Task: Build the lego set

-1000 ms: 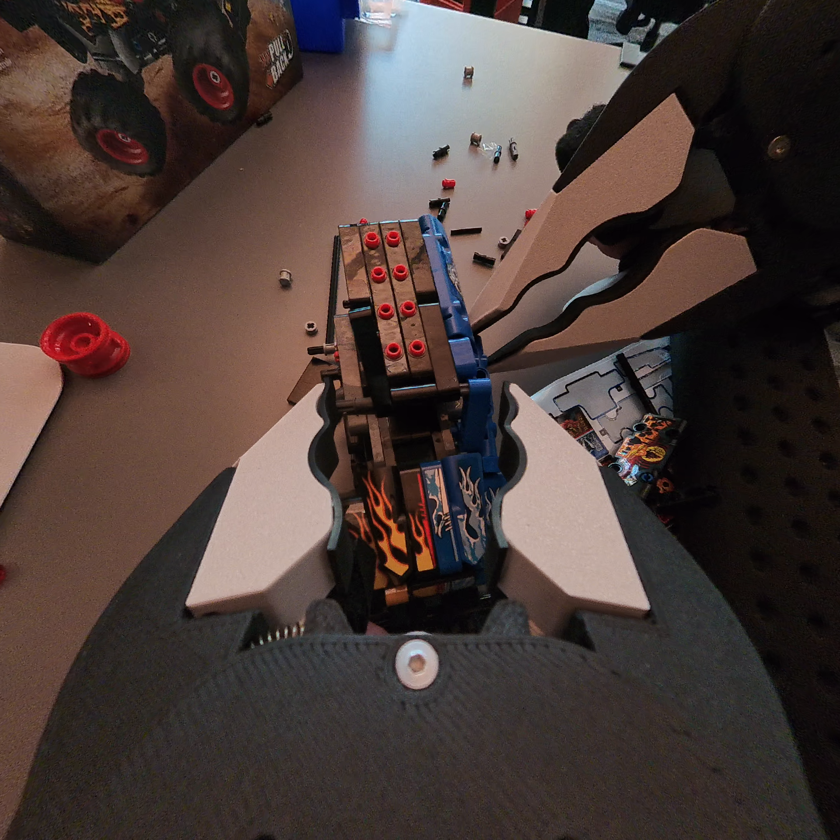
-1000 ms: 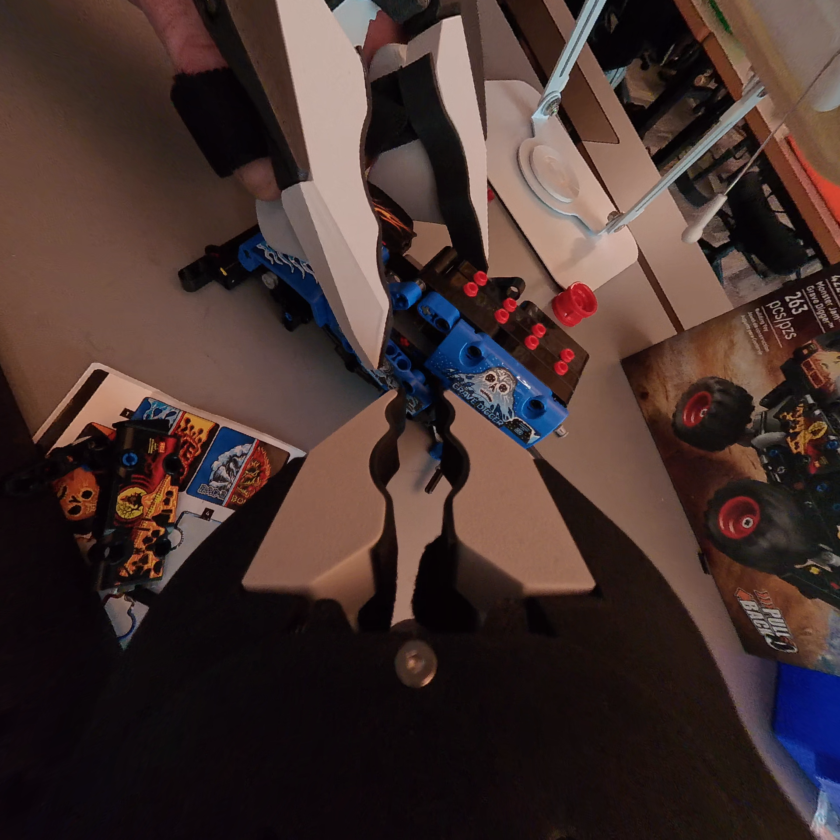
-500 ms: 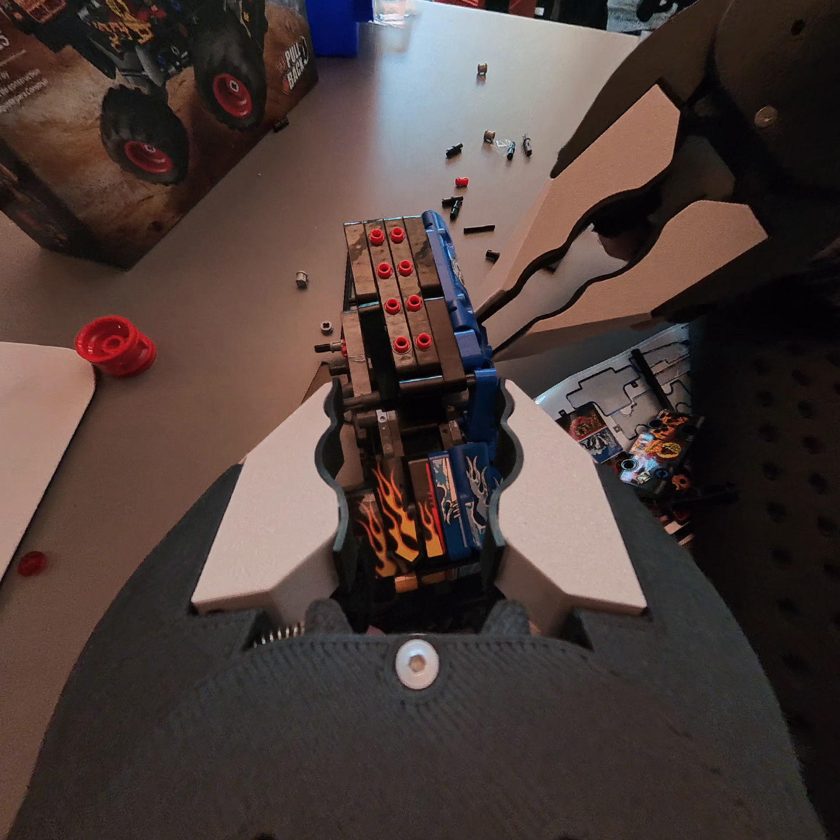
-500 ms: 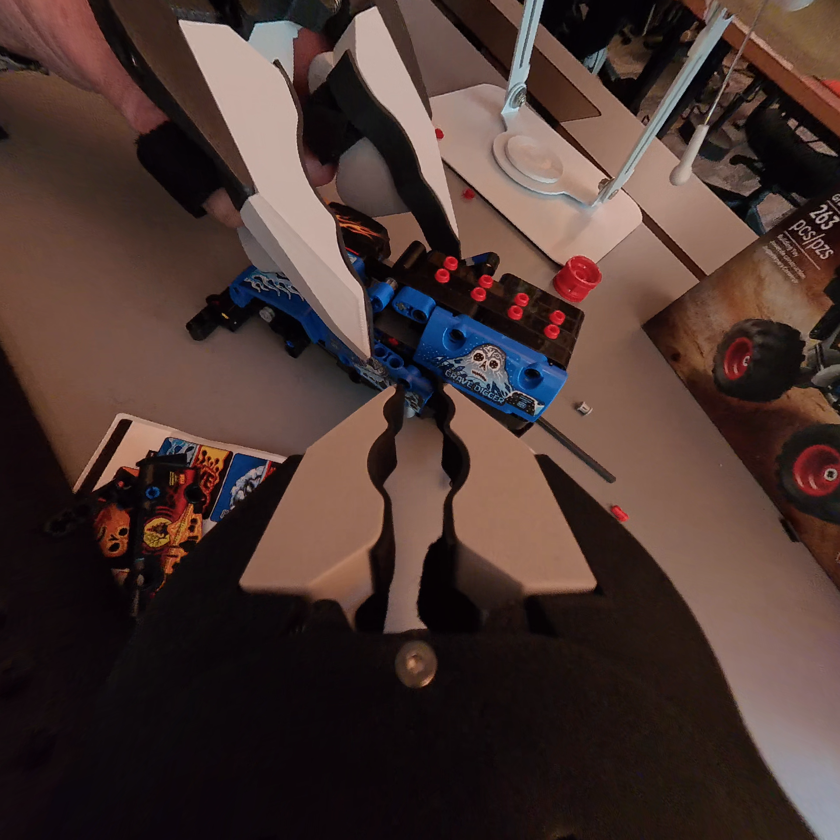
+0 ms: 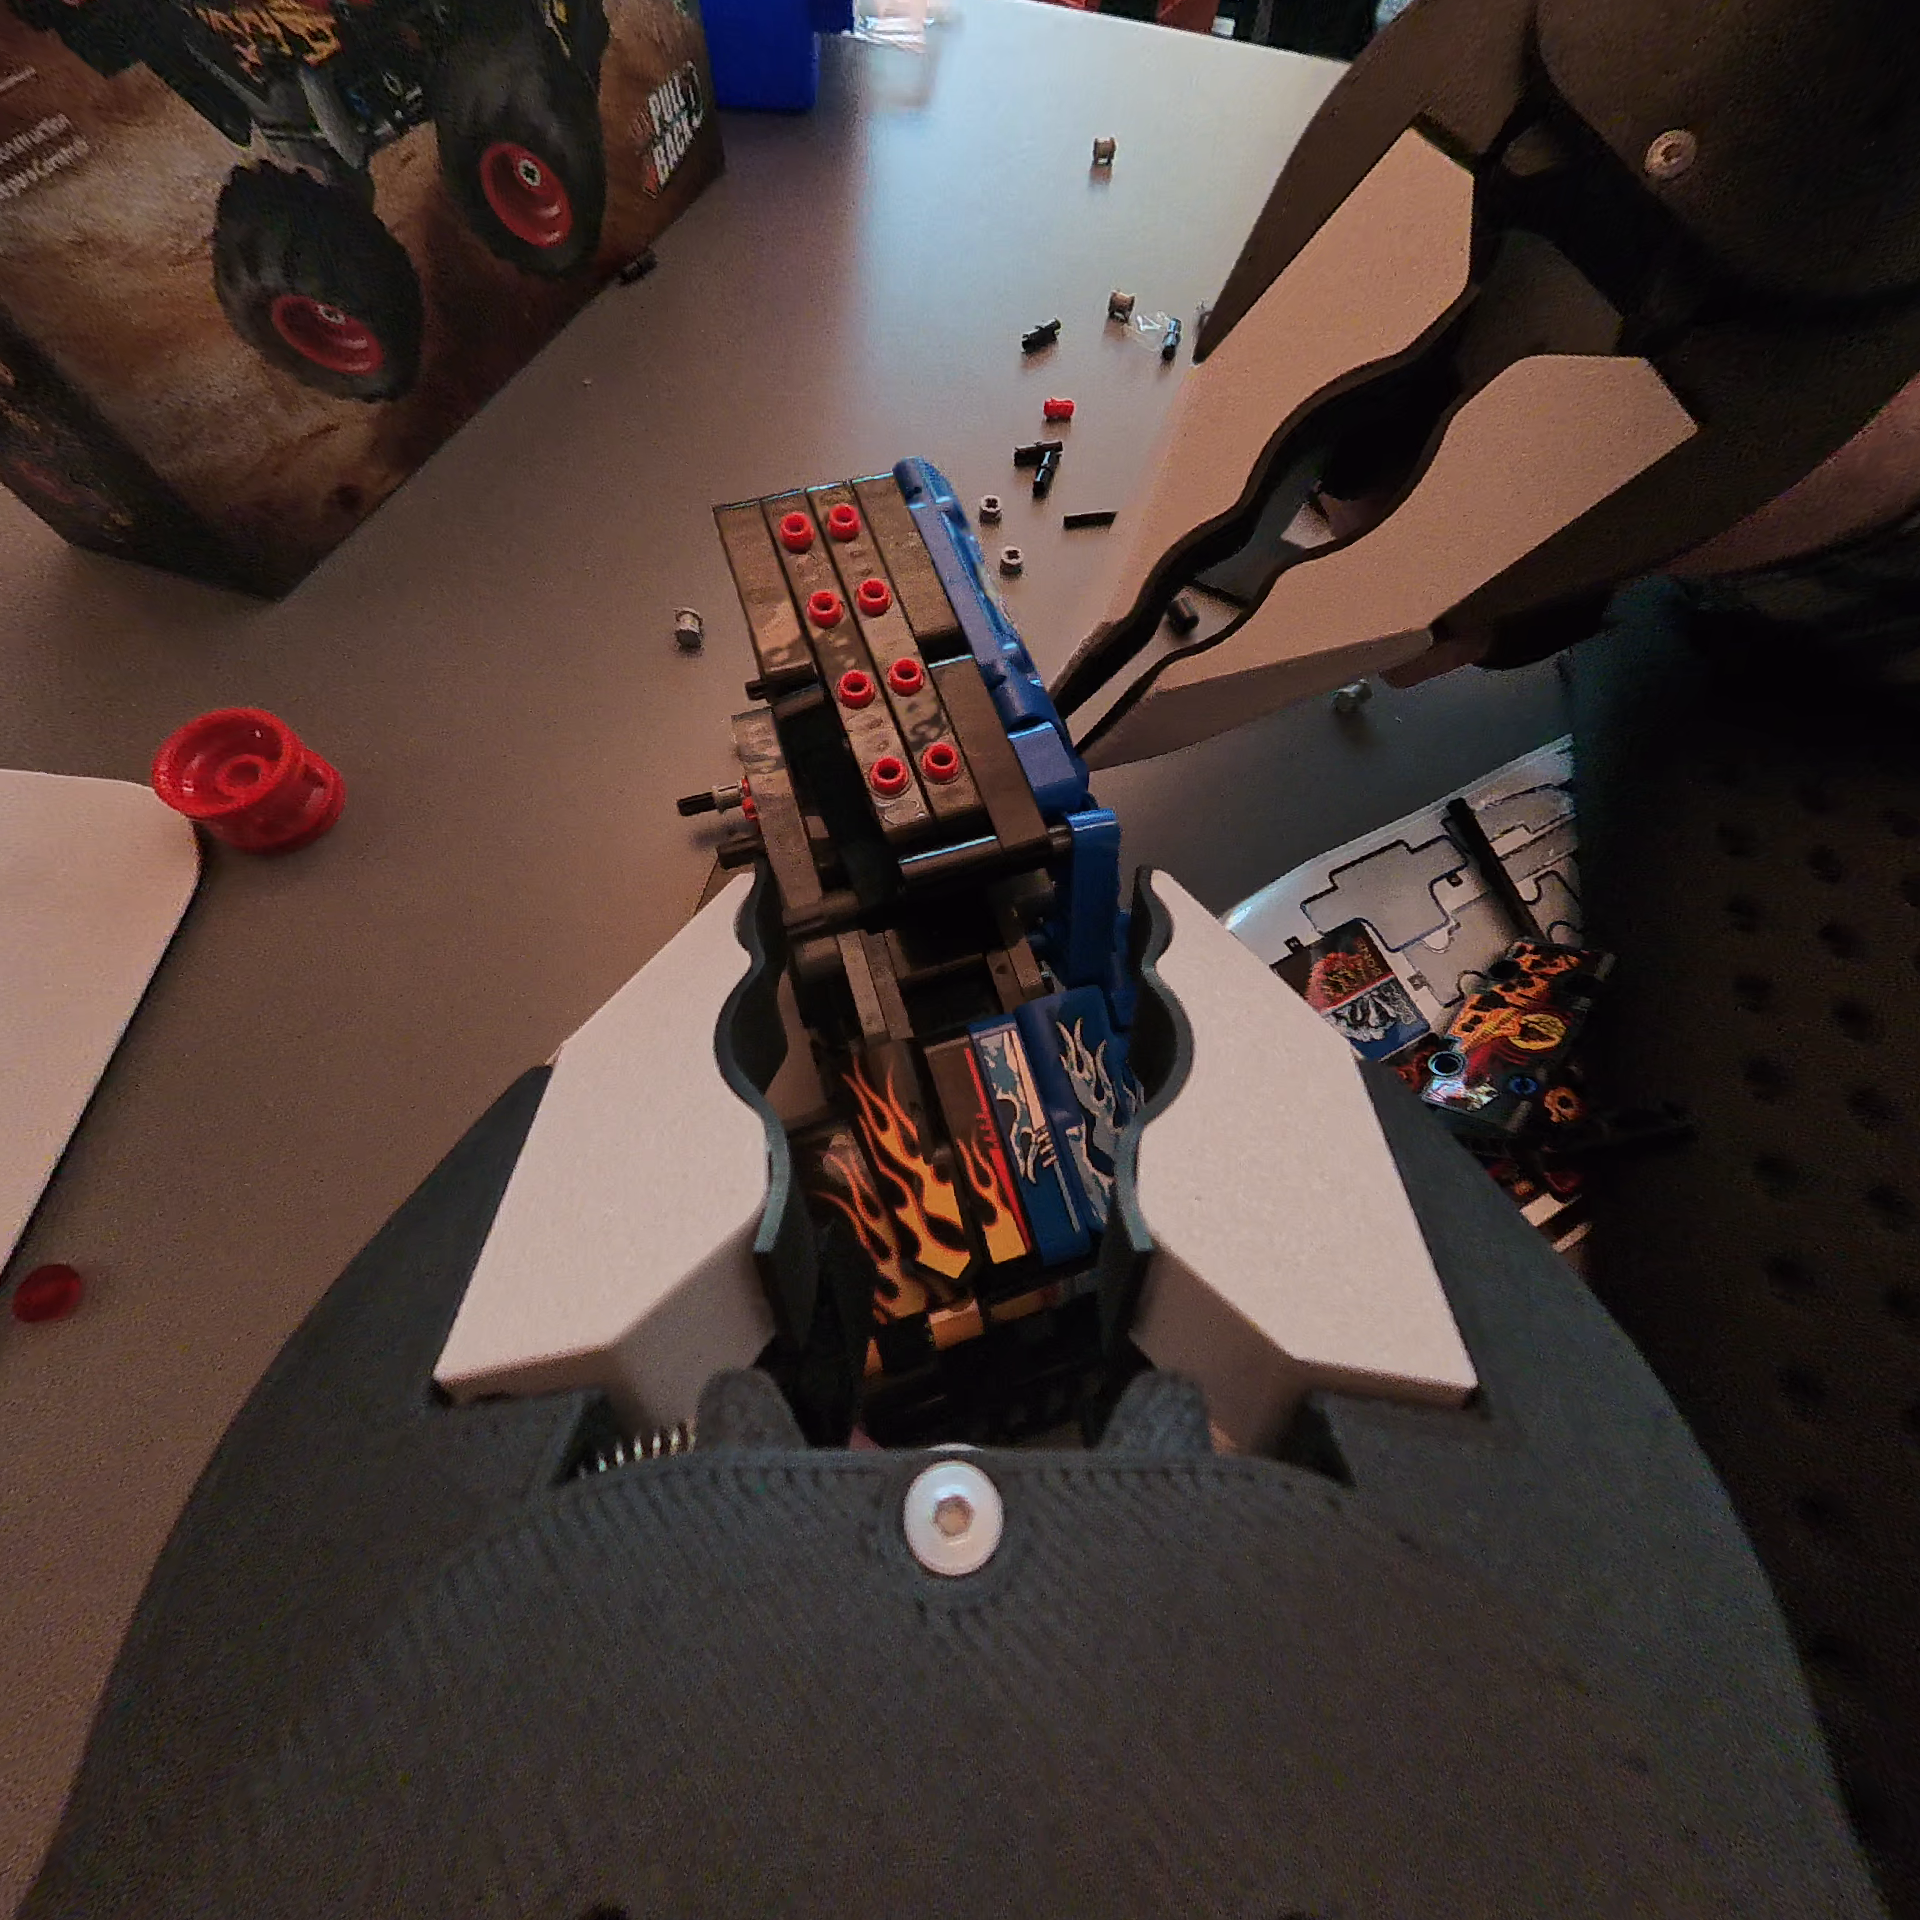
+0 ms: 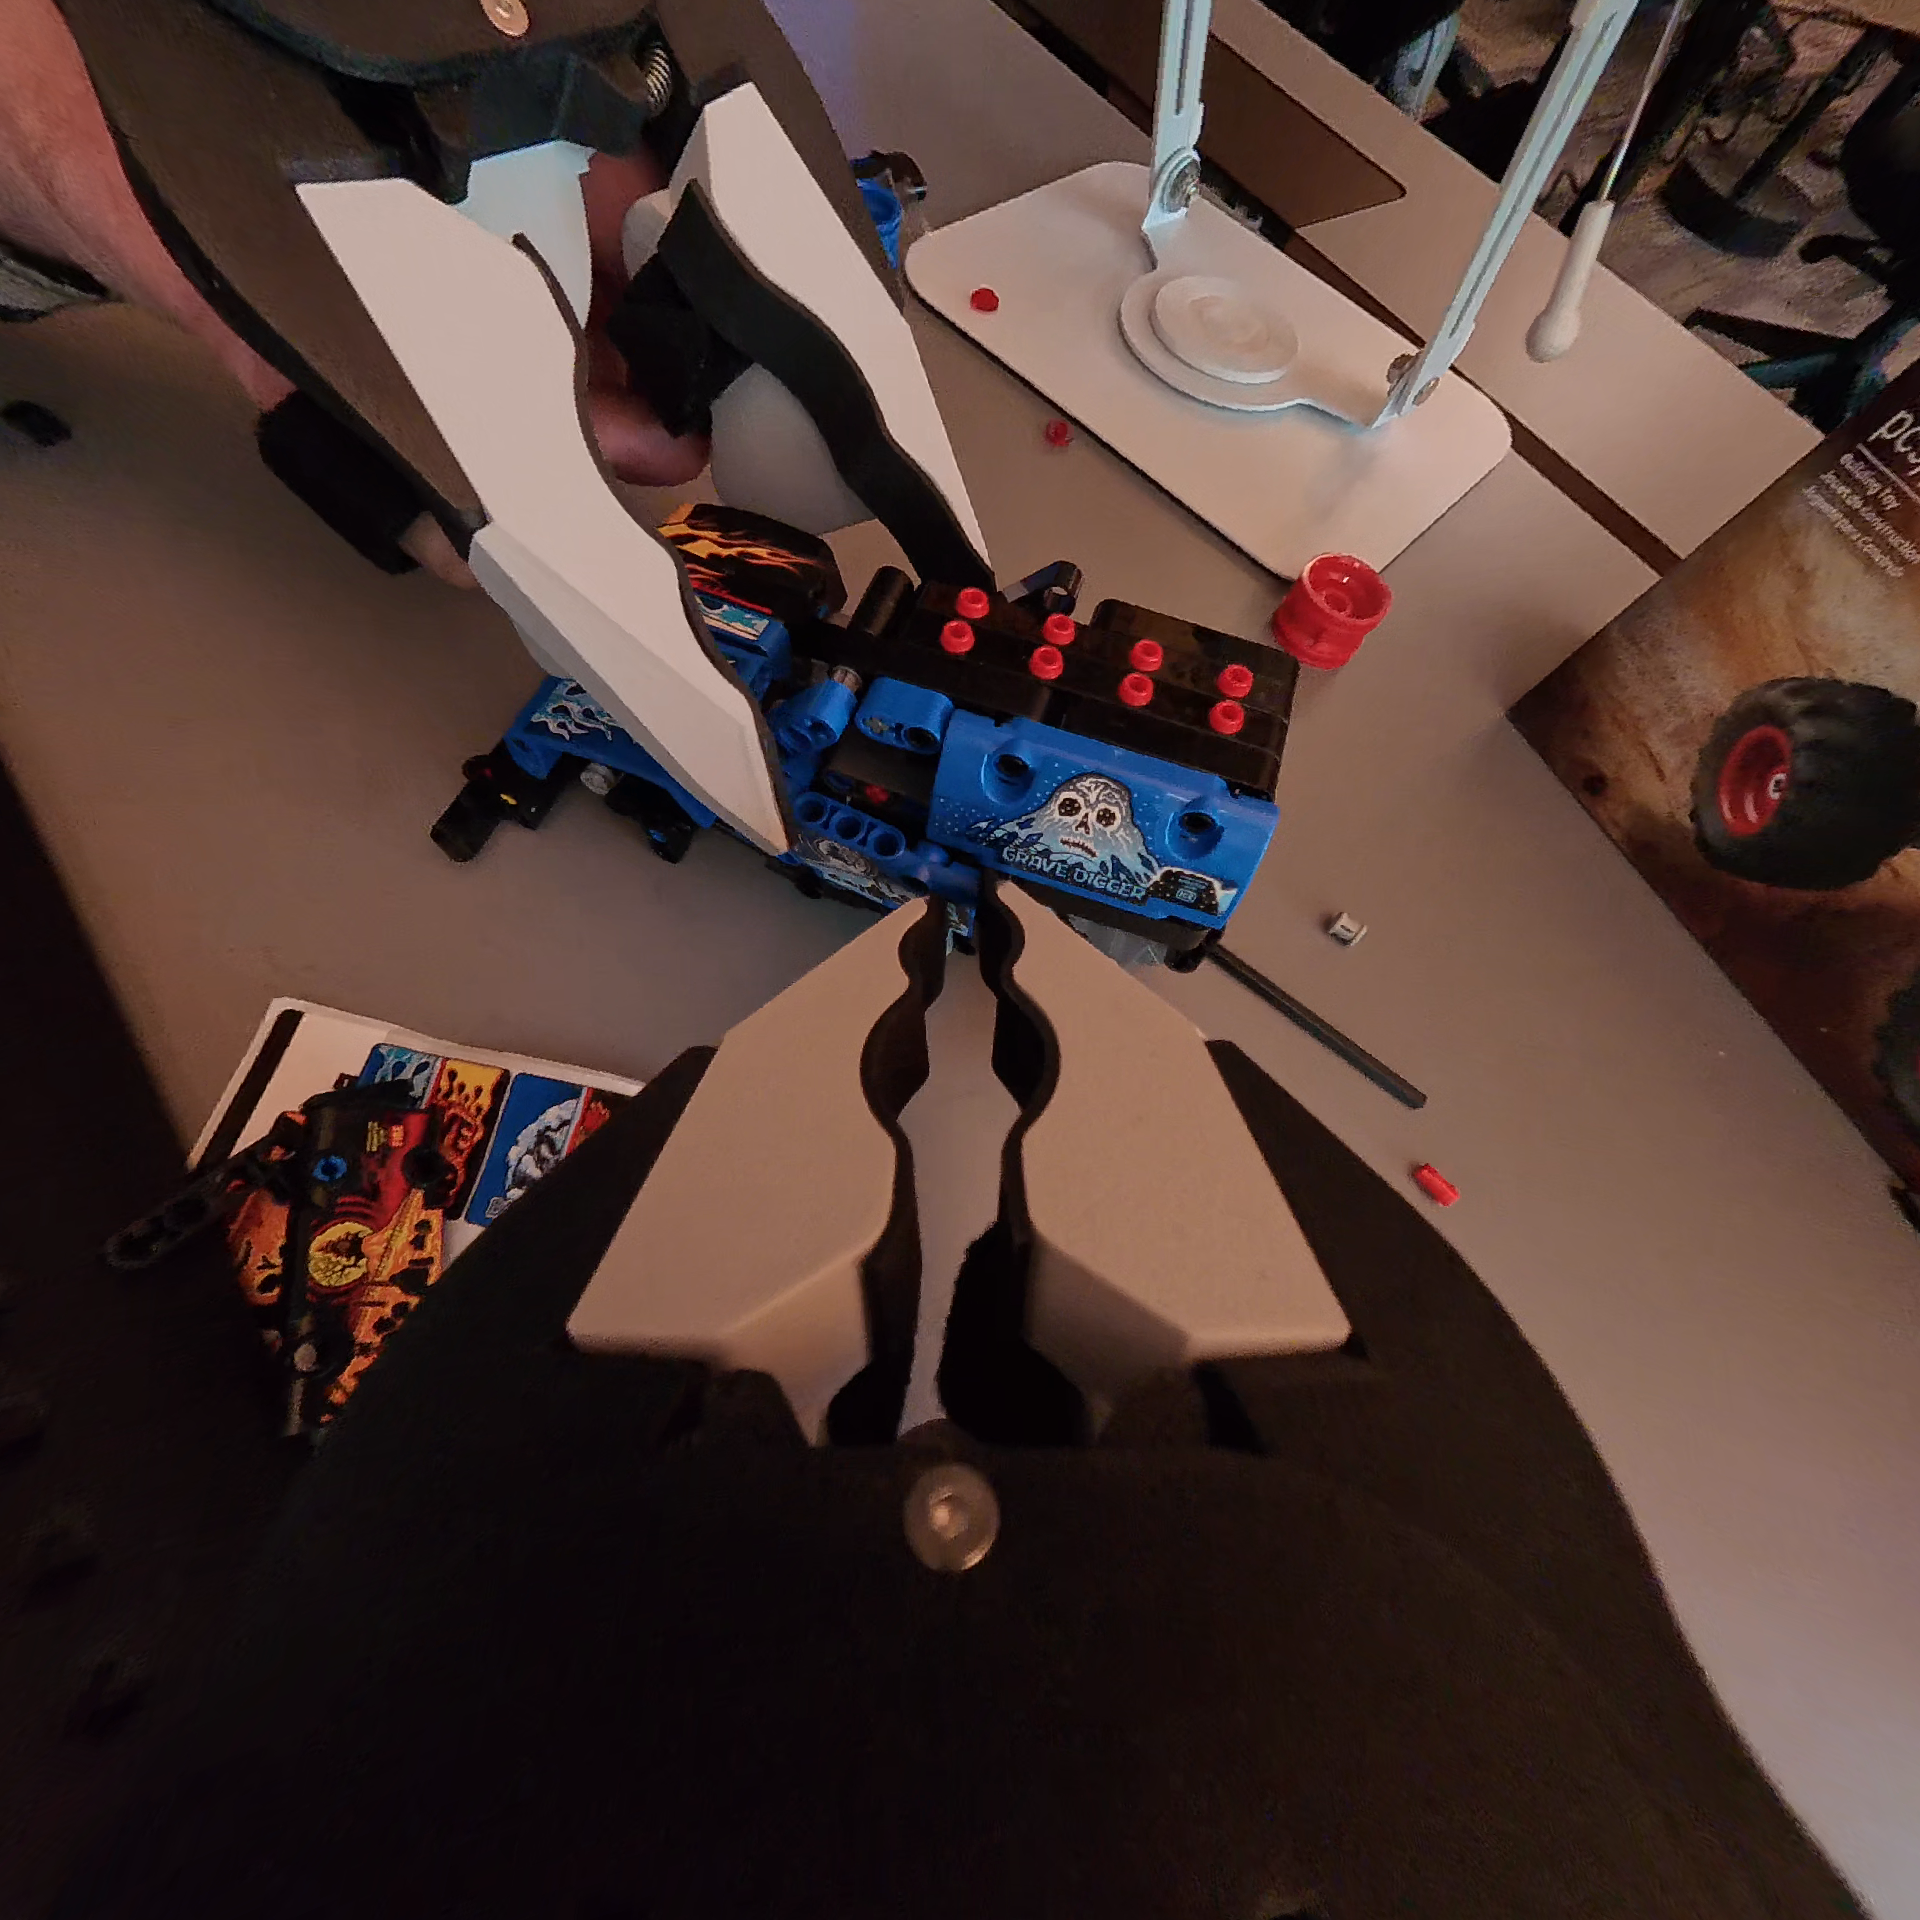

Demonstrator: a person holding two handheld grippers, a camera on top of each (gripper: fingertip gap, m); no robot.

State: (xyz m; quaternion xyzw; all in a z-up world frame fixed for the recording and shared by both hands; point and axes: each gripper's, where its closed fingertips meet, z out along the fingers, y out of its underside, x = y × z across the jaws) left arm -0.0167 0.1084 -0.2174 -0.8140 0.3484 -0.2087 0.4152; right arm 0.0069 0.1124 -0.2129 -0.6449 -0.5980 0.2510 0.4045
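Observation:
The blue and black truck body point(image 5: 883, 665) with red pins on top lies along my left gripper point(image 5: 951, 888), which is shut on its flame-stickered end. In the right wrist view the body point(image 6: 1091, 821) rests low on the grey table, with the left gripper point(image 6: 873, 707) clamping it from the upper left. My right gripper point(image 6: 961, 909) is closed to a narrow slit, tips against the lower edge of the blue side panel. It also shows in the left wrist view point(image 5: 1070, 717). I cannot tell whether a small piece sits between its tips.
A red wheel hub point(image 5: 244, 779) lies left, by a white lamp base point(image 6: 1299, 457). The set's box point(image 5: 312, 260) stands behind. A sticker sheet point(image 6: 499, 1122) carries a black-orange sub-assembly point(image 6: 332, 1226). A black axle point(image 6: 1320, 1029) and loose pins point(image 5: 1049, 457) lie nearby. The tips of both grippers are at nearly the same place. The red wheel hub point(image 5: 244, 779) lies around 15 cm away from my left fingertips. The right camera catches it too, in the right wrist view point(image 6: 1328, 598).
Both cameras have drawn back and shifted a little. The truck body has swung slightly, still held by the left gripper. The right gripper's tips stay at its blue side.

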